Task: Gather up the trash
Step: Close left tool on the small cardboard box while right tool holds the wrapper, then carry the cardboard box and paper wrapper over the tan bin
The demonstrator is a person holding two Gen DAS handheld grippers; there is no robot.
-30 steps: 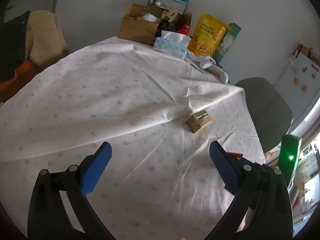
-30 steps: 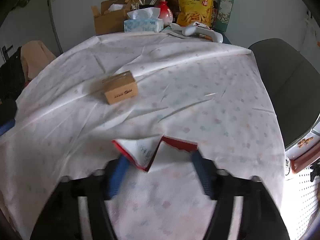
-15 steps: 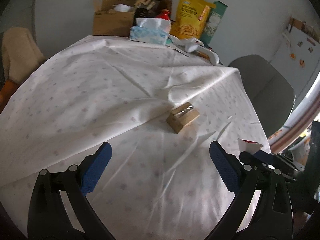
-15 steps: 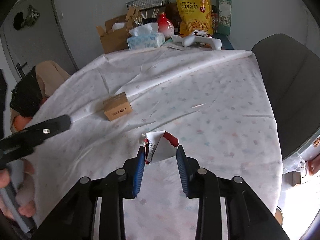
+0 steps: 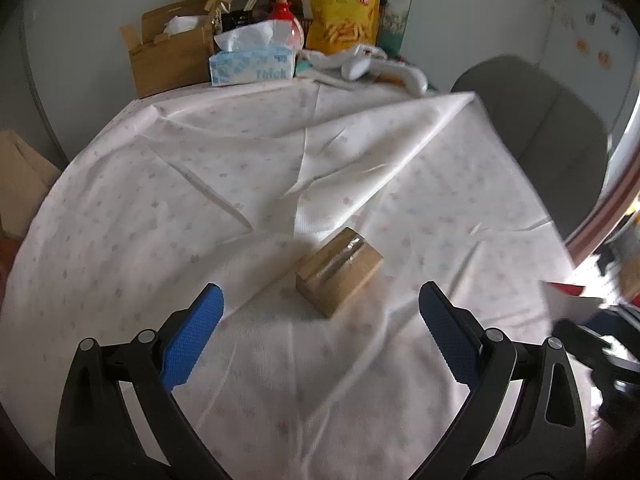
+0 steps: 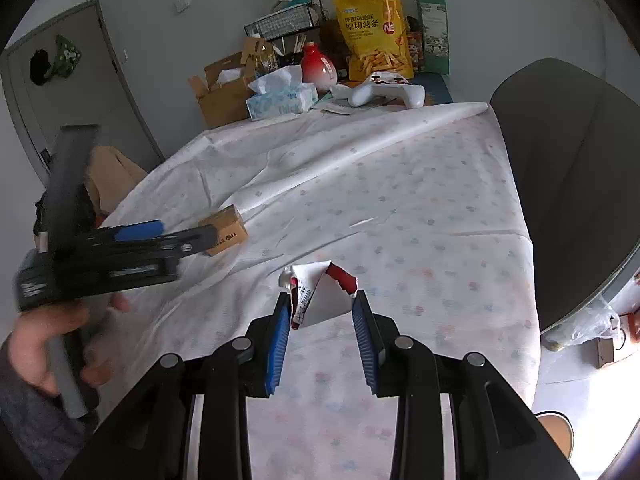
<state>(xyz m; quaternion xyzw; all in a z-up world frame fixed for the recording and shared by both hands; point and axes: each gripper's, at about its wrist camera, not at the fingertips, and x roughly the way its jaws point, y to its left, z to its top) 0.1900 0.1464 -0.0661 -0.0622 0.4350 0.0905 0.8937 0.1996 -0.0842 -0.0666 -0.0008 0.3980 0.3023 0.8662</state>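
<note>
Left wrist view: left tongs [image 5: 320, 312] are standing wide, gripping nothing; small cardboard box [image 5: 339, 270] is lying on the table [image 5: 160, 200] just ahead, slightly right of centre.
Box axis: its long side is running diagonally, near left to far right, across the gap.
Nearer hand: left.
Right wrist view: right tongs [image 6: 322, 322] are clenching a torn red-and-white wrapper [image 6: 318, 296], lifted clear of the cloth; the other view is catching only its blurred edge.
</note>
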